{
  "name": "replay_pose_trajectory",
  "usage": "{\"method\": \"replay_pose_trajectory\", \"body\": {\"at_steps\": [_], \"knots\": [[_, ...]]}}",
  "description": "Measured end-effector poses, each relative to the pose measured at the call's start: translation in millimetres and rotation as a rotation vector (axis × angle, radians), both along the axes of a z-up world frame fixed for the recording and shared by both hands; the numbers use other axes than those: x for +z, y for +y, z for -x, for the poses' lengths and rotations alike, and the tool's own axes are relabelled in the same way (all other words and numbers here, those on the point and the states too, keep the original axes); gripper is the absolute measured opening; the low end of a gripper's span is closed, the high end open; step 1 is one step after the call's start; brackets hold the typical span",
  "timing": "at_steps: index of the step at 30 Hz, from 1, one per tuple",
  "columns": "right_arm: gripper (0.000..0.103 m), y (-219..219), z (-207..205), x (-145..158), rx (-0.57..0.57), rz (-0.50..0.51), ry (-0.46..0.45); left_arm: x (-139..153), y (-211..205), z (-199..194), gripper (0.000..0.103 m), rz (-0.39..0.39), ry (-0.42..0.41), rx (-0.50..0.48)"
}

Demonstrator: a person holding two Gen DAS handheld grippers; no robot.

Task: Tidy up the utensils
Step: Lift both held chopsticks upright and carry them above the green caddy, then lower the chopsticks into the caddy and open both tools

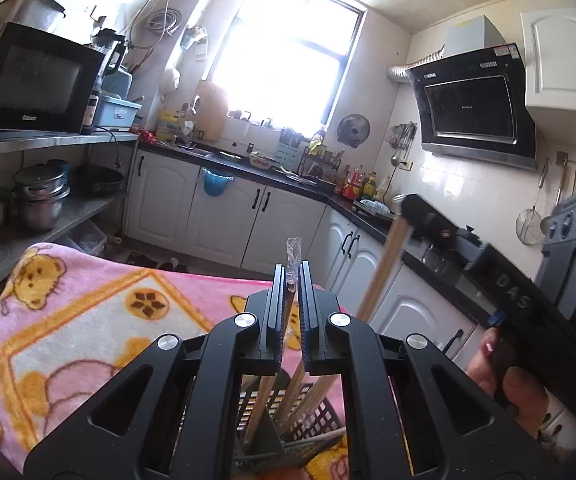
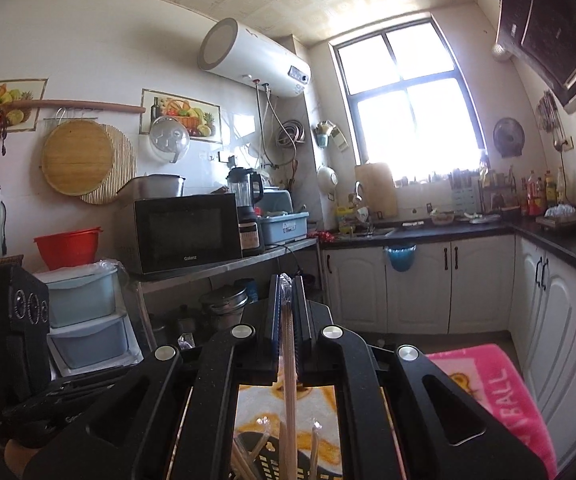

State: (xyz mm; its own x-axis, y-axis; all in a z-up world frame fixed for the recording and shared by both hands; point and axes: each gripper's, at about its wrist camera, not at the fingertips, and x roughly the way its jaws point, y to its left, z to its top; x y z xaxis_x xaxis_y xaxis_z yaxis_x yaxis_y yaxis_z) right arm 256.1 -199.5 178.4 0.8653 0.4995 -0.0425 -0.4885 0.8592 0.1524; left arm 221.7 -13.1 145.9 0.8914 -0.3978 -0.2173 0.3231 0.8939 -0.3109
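Item: wrapped chopsticks, left. Slender wooden pair in a clear, crinkled plastic sleeve; held upright, the sleeve tip standing above the fingertips. The left gripper has its ribbed black fingers closed on the pair.

Item: wrapped chopsticks, right. Pale, straight wooden sticks in a similar clear sleeve, clamped between the closed fingers of the right gripper and running down toward the basket.

Item: basket. Black plastic, perforated lattice walls, directly below both grippers. It holds several more long wooden sticks leaning at angles, some with clear wrapper ends.

Item: blanket. Pink fleece, fuzzy nap, printed with yellow bears and an orange border; the basket stands on it.

Surroundings: white arched cabinet doors under a dark counter; black microwave on a steel shelf; white cylindrical water heater on the wall.
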Motion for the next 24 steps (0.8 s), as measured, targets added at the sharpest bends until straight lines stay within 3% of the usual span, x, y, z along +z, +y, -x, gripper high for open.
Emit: {"method": "replay_pose_trajectory", "body": {"at_steps": [15, 24], "knots": [[0.006, 6.9, -6.6, -38.3, 0.032, 0.02, 0.054, -25.9, -9.8, 1.6, 0.004, -0.041, 0.032, 0.01], [0.008, 0.4, -8.5, -52.2, 0.012, 0.032, 0.149, -41.5, -11.2, -2.2, 0.004, -0.052, 0.084, 0.001]]}}
